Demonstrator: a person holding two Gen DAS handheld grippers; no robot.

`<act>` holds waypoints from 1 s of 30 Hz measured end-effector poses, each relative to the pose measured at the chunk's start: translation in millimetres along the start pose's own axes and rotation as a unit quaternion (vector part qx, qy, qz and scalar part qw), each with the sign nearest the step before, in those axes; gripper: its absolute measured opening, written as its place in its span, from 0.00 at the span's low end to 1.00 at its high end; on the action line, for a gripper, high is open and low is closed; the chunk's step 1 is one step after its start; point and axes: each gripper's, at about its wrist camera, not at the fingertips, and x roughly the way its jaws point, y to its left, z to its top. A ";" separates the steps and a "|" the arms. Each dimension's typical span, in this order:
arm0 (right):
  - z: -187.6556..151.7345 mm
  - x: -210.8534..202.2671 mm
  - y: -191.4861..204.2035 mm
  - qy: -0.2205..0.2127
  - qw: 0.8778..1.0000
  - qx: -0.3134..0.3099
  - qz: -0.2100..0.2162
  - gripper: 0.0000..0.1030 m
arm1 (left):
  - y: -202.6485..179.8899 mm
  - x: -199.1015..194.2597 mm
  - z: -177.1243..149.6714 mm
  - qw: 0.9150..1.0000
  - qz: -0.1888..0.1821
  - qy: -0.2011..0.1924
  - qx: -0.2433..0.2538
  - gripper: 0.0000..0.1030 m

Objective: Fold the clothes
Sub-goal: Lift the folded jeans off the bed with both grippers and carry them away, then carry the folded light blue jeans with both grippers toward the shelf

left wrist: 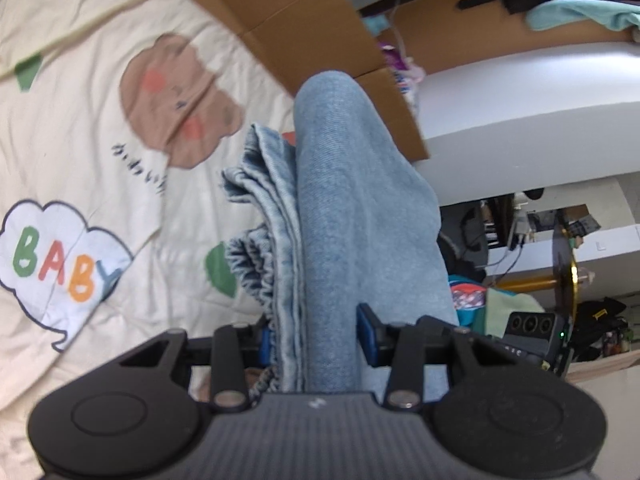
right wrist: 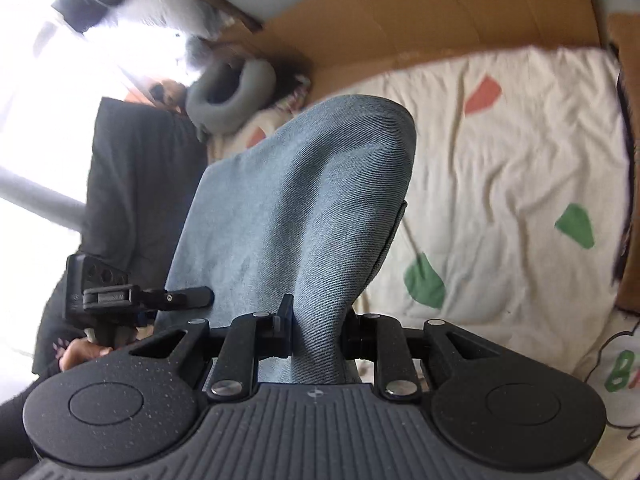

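Cream quilt (left wrist: 80, 128) w/ bear print (left wrist: 176, 100) & "BABY" bubble (left wrist: 56, 256); cardboard sheets (left wrist: 288, 20) behind; grey neck pillow (right wrist: 230, 92) at far edge

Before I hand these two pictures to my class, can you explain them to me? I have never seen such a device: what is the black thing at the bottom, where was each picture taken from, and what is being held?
No robot is at work here: a person holds a two-finger gripper in each hand, and each gripper has a wide-angle camera looking along its fingers. The black shape at the bottom is the gripper's body. One picture comes from the left gripper, the other from the right gripper. Both are shut on light blue jeans, which seem lifted above a cream quilt printed with a brown bear and the word BABY. Brown cardboard stands behind the quilt. In the right view the other gripper appears at the left edge.
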 end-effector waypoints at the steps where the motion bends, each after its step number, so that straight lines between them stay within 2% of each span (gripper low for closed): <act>1: 1.8 -9.2 7.6 -0.005 1.000 0.003 0.000 0.20 | -8.8 -5.3 -0.5 1.000 -0.001 -0.003 0.003 0.42; 6: 10.8 -49.6 41.9 -0.030 1.000 0.009 0.006 0.21 | -49.7 -35.7 -6.0 1.000 -0.003 -0.019 0.008 0.42; 17: 25.5 -124.4 114.9 -0.060 0.998 -0.023 0.011 0.21 | -130.0 -93.9 -13.8 0.999 0.002 -0.049 0.022 0.42; 30: 30.1 -208.3 154.2 -0.097 0.995 -0.028 0.010 0.21 | -202.1 -107.4 -27.7 0.996 -0.017 -0.067 0.056 0.42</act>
